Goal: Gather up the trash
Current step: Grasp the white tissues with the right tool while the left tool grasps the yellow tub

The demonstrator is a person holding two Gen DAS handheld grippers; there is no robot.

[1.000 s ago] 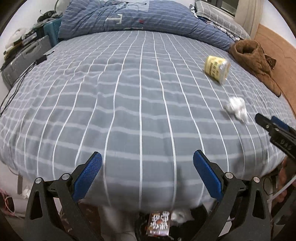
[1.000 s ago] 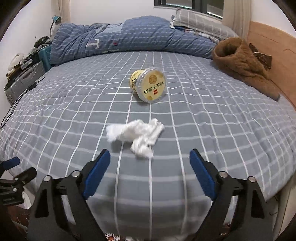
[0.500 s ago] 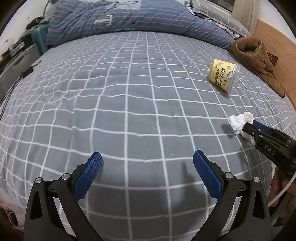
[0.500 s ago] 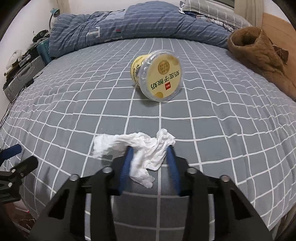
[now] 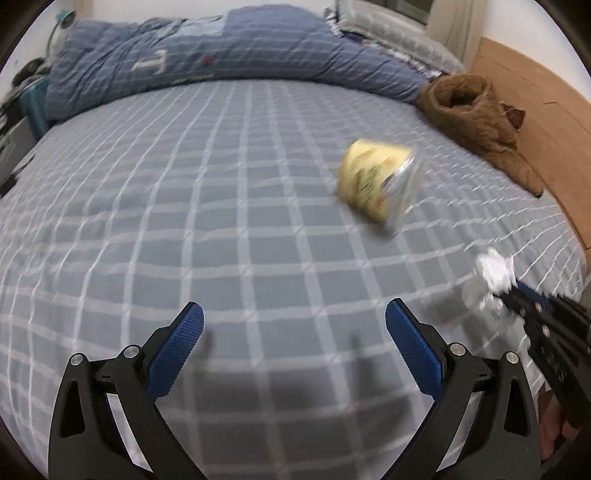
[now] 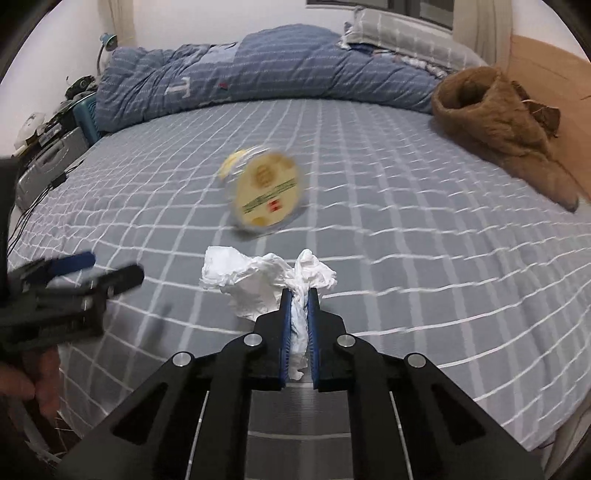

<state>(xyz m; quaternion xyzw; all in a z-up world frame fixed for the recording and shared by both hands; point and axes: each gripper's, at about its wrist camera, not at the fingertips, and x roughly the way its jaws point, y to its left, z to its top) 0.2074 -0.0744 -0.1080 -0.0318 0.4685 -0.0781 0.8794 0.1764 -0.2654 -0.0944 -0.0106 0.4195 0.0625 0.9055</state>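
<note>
Left wrist view: left gripper (image 5: 294,334) fingers are spread wide, empty, short of the cup (image 5: 376,188). Right wrist view: tissue (image 6: 266,284), just before the cup, is pinched by the right gripper (image 6: 298,301); loose folds could be shed.

Grey bed sheet (image 6: 406,229) crossed by a white grid; blue quilt (image 6: 258,70) with fine pale stripes and a lighter patch, grey-and-white checked pillow (image 6: 399,33), plain brown fuzzy garment (image 6: 495,122), tan wooden headboard (image 6: 546,62). Yellow cup (image 6: 267,194) with a clear-rimmed lid printed in green and red, white crumpled tissue (image 6: 258,277). Black left hand-held gripper (image 5: 293,347) and right hand-held gripper (image 6: 297,310), both with blue textured pads (image 5: 181,343)
</note>
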